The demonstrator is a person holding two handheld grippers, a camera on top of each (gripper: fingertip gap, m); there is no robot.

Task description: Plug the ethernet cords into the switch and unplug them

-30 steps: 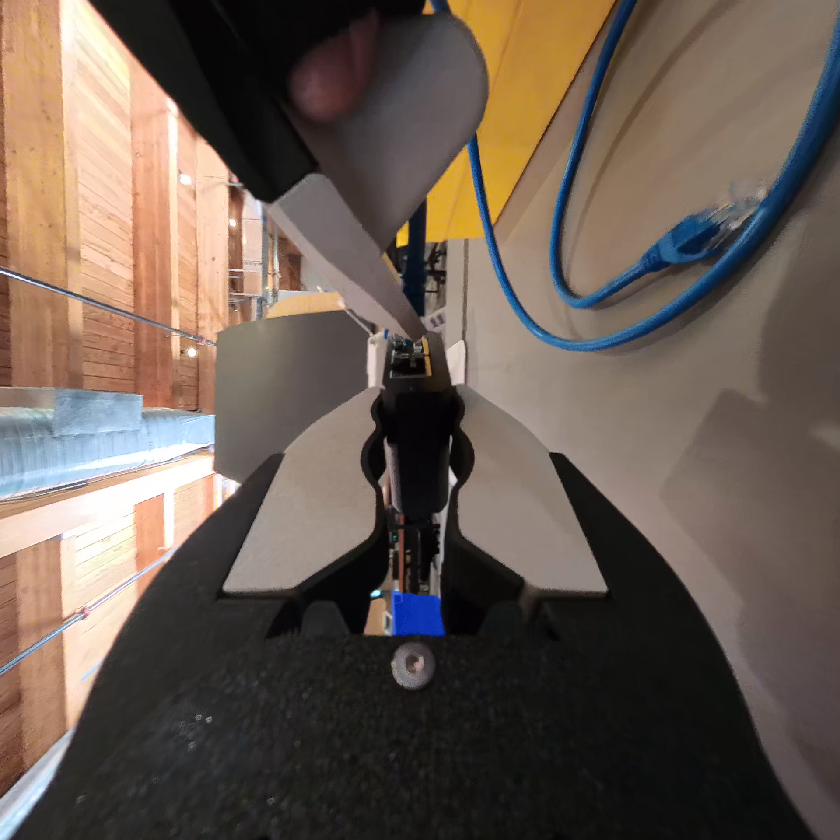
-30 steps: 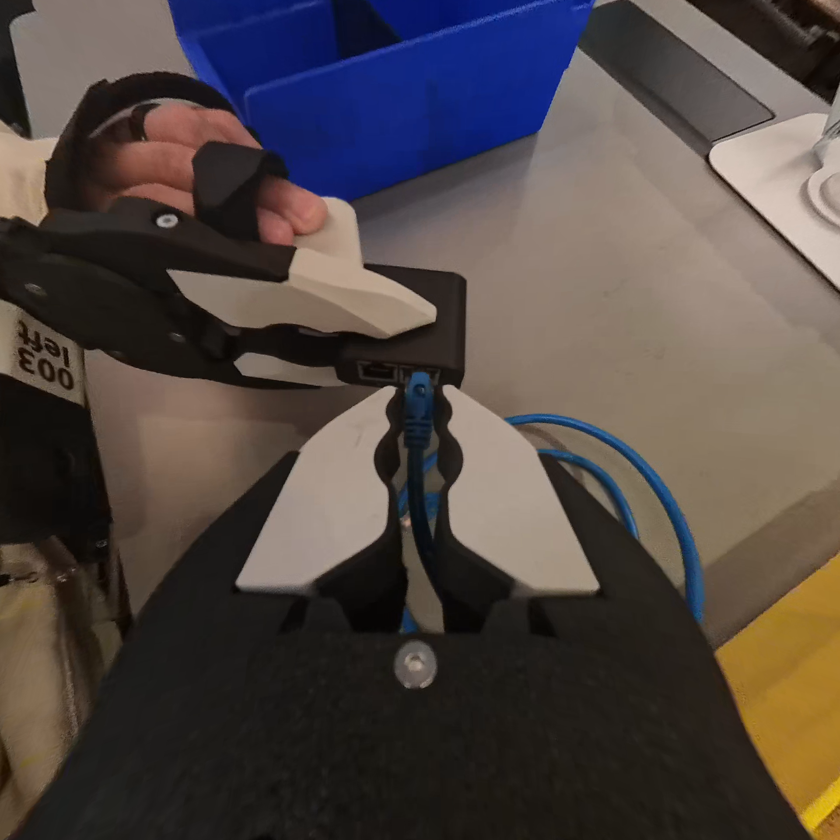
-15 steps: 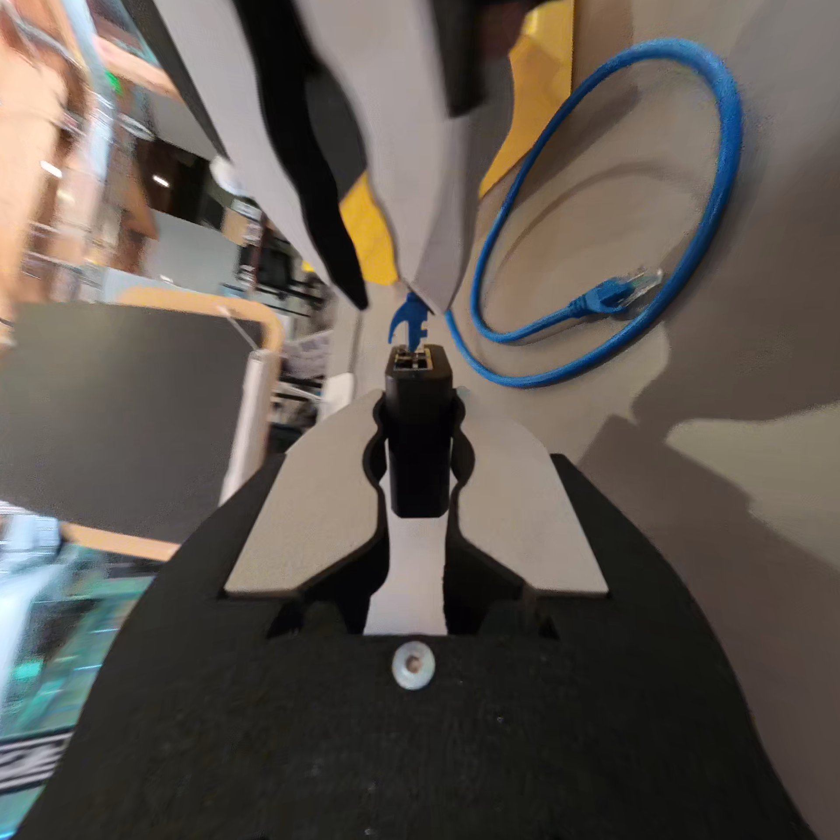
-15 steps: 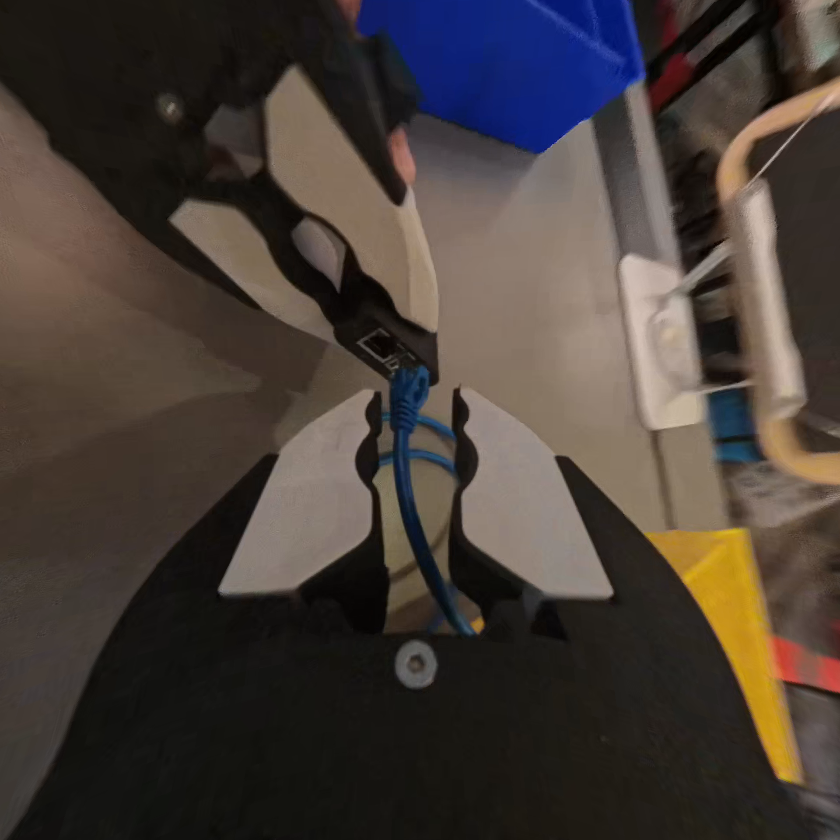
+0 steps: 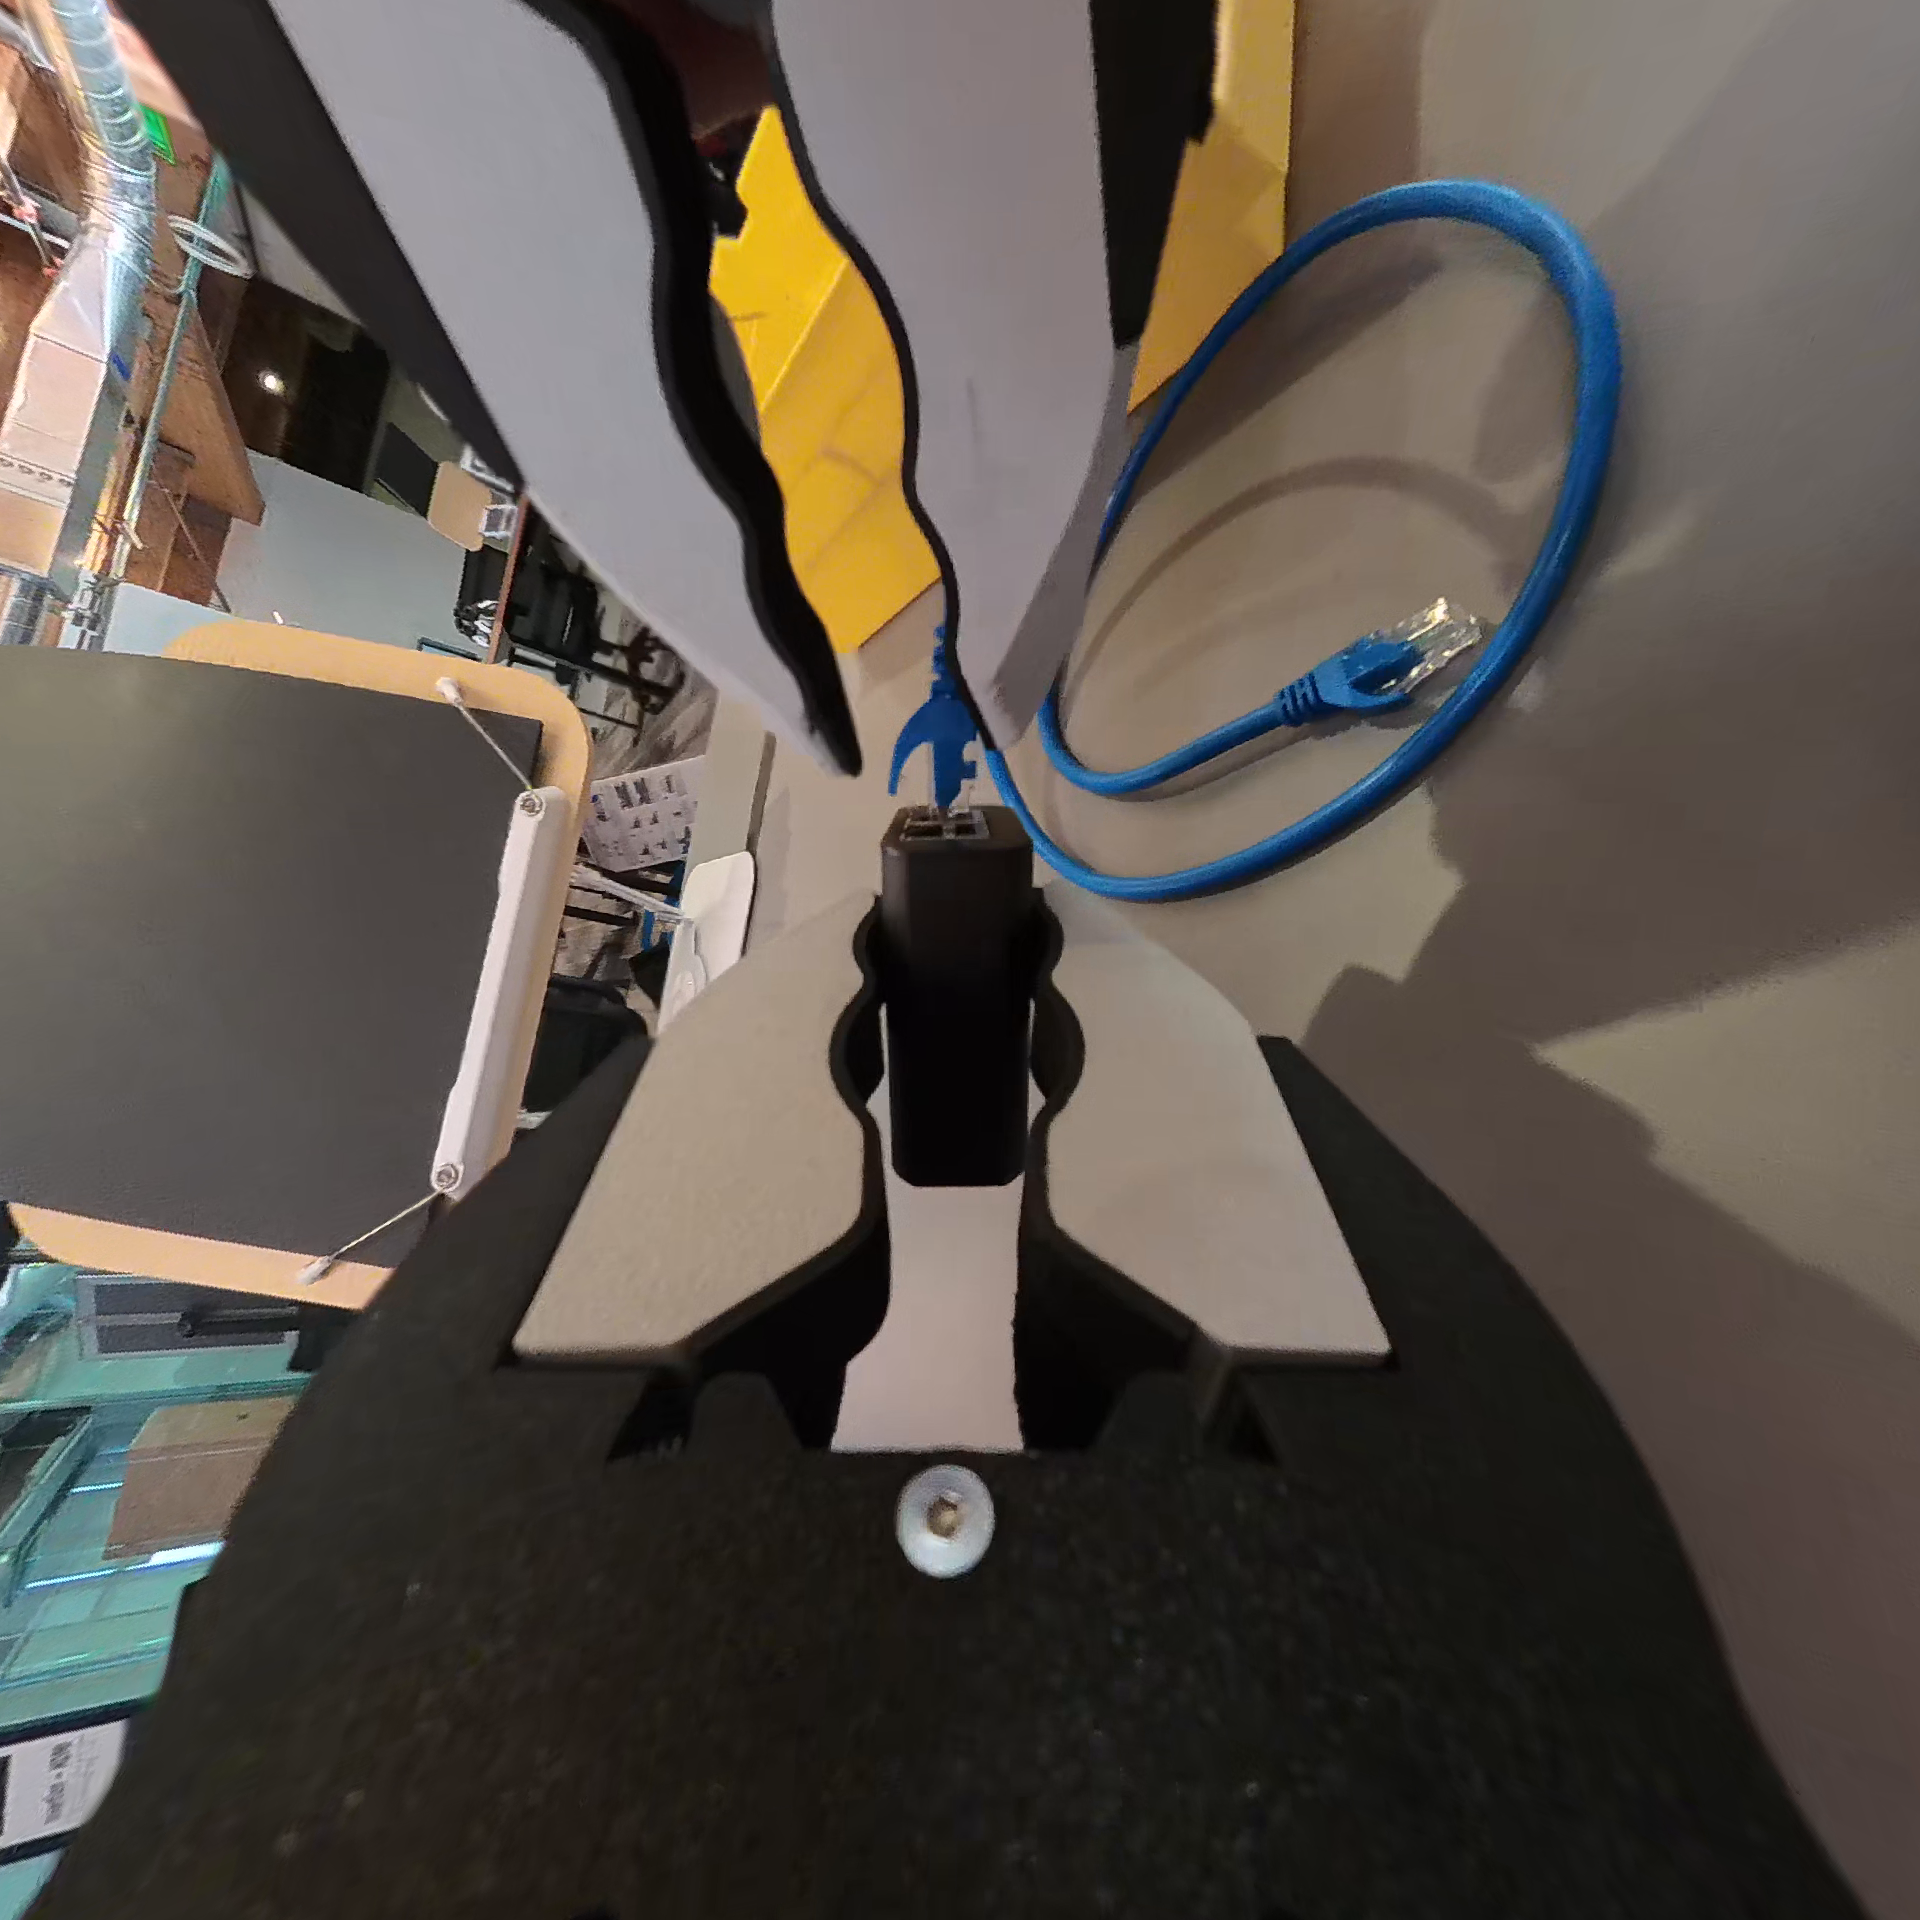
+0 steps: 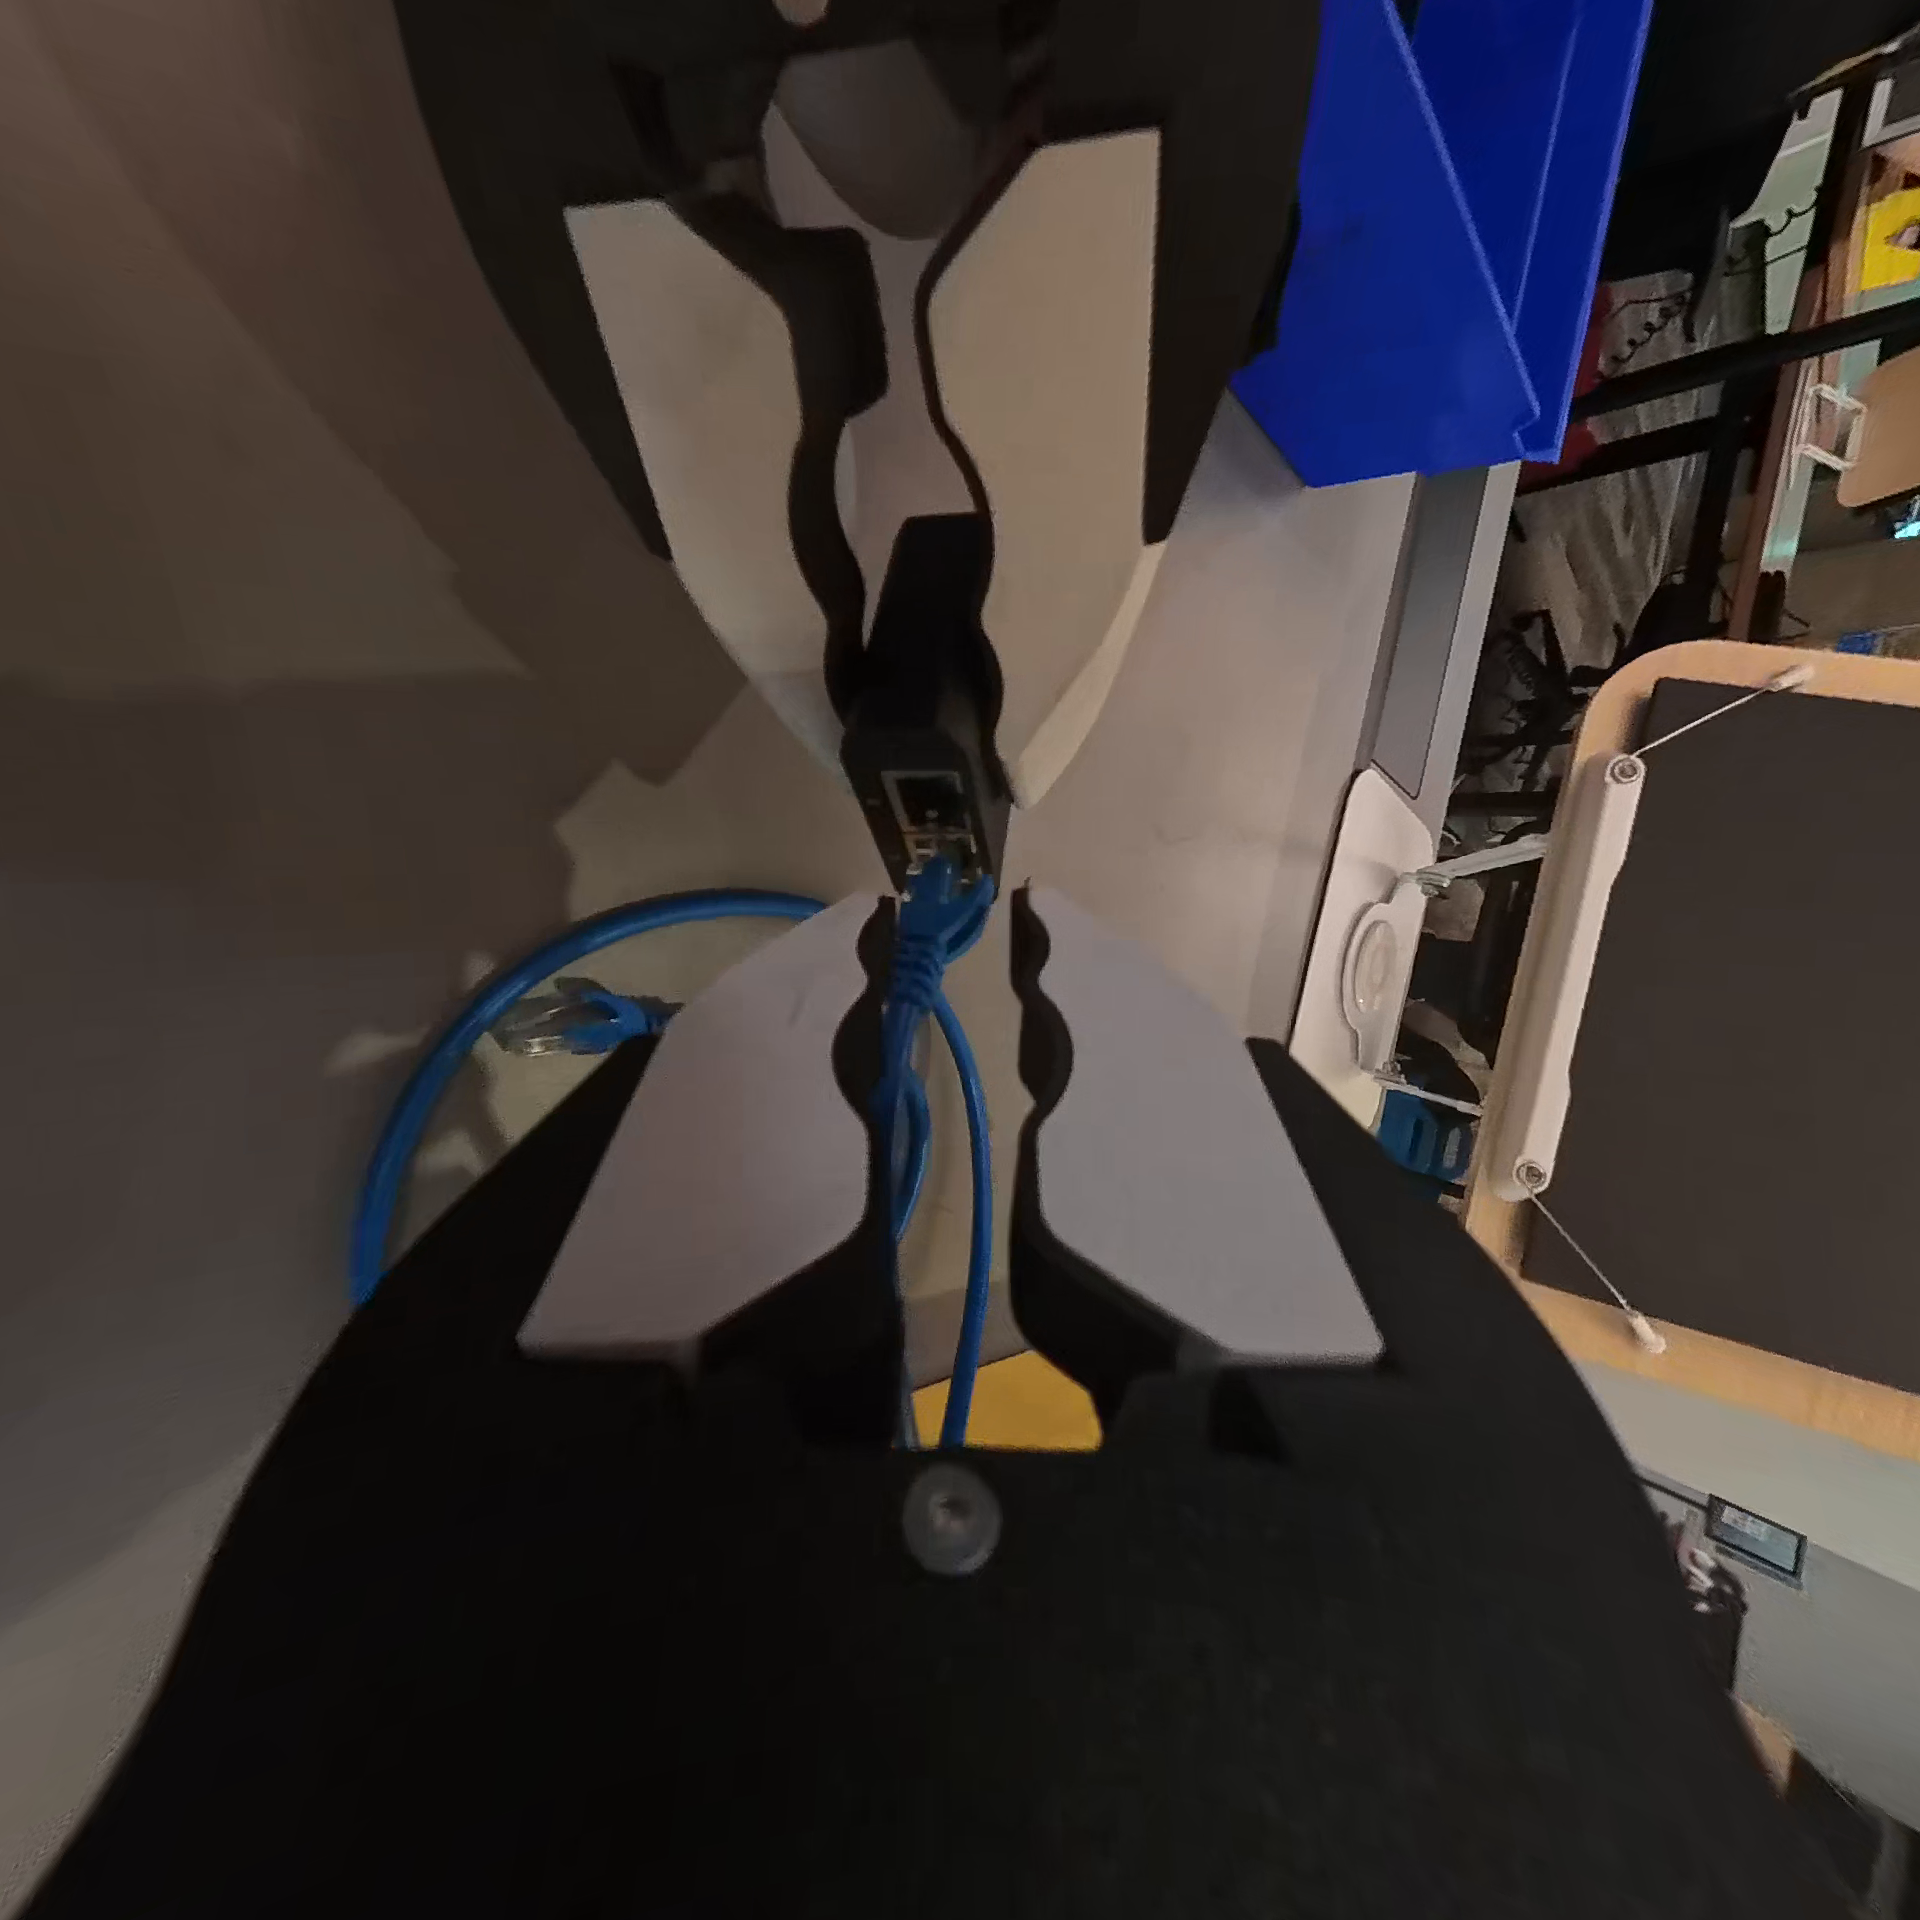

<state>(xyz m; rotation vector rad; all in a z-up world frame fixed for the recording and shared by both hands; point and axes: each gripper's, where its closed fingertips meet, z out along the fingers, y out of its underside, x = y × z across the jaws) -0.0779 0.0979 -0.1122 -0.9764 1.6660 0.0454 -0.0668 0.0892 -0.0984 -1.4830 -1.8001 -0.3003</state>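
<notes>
My left gripper (image 5: 956,906) is shut on a small black switch (image 5: 954,1039), held in the air with its ports facing away. A blue ethernet plug (image 6: 935,909) sits in a lower port of the switch (image 6: 925,717). My right gripper (image 6: 953,906) faces the ports tip to tip with the left gripper (image 6: 925,769). Its jaws stand apart around the plug, and the blue cord (image 6: 971,1195) runs back between its fingers. The cord loops on the grey table (image 5: 1579,436), and its other plug (image 5: 1392,665) lies loose there.
A blue bin (image 6: 1455,260) stands on the table behind the left gripper. A white pad (image 6: 1361,935) lies near the table edge. A black panel in a tan frame (image 6: 1745,987) stands beyond the table. A yellow surface (image 5: 821,436) lies past the table's other edge. Both grippers' tips are close together, under 4 cm apart.
My right gripper's jaws have opened off the plug, which stays in the switch. Both grippers have rolled and swung, so the table now appears on its side.
</notes>
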